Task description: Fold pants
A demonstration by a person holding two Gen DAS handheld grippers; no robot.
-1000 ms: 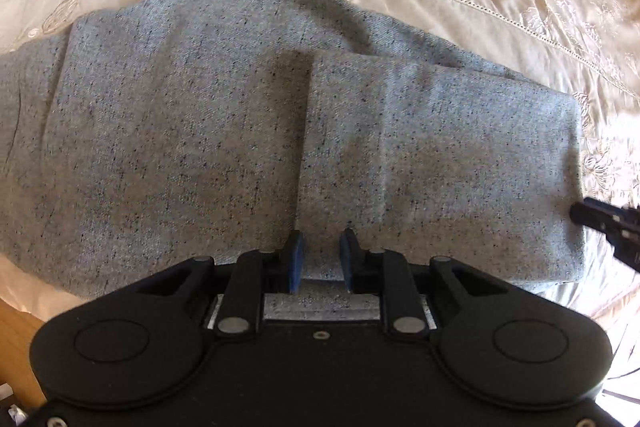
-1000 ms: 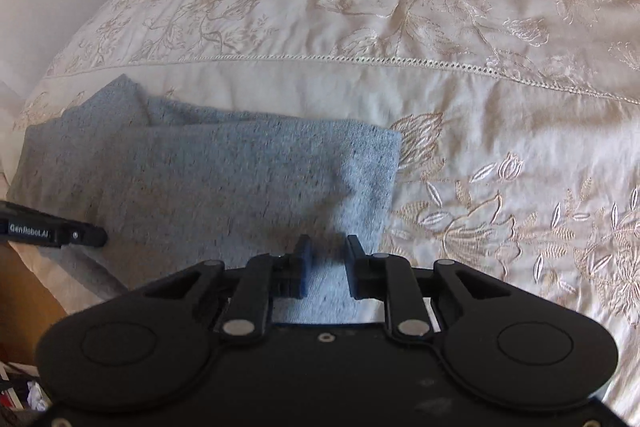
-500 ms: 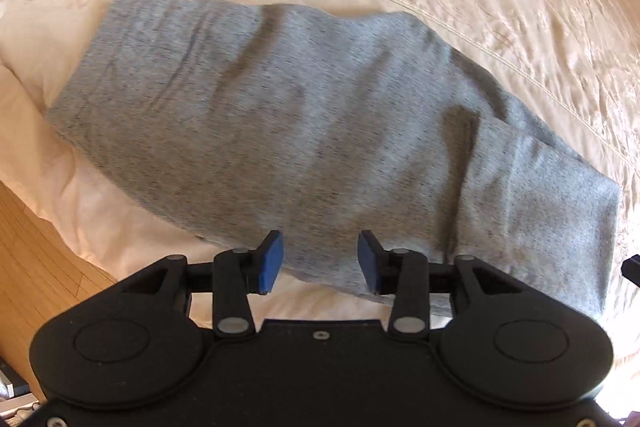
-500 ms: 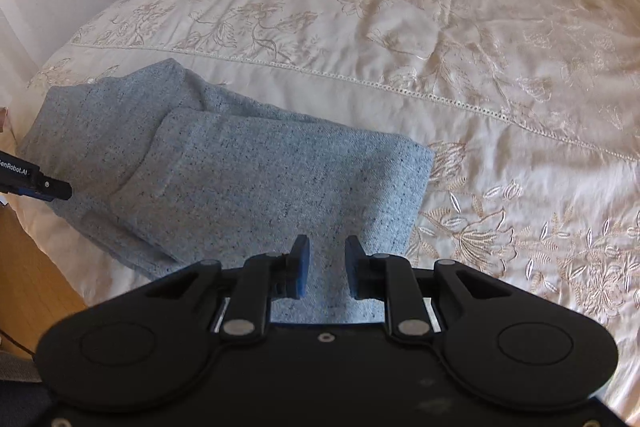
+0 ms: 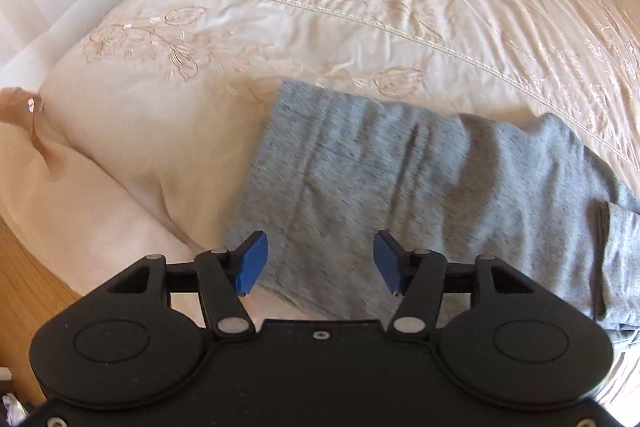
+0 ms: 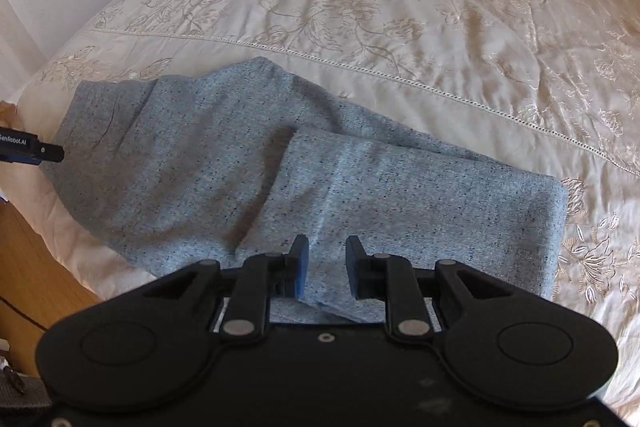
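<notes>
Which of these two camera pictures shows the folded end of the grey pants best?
The right wrist view: the folded-over flap of the grey pants lies sharp and whole just ahead of that gripper. In the left wrist view the grey pants are motion-blurred, and the flap is only a sliver at the right edge.

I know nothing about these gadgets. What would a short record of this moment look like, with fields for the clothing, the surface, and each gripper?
clothing: grey pants, one end folded back over the rest, the fold at the right in the right wrist view
surface: cream embroidered bedspread
left gripper: jaws wide apart and just been opening, nothing between them, above the pants' left end
right gripper: jaws narrowly apart, no cloth pinched, above the folded layer
floor: wood, beside the bed
</notes>
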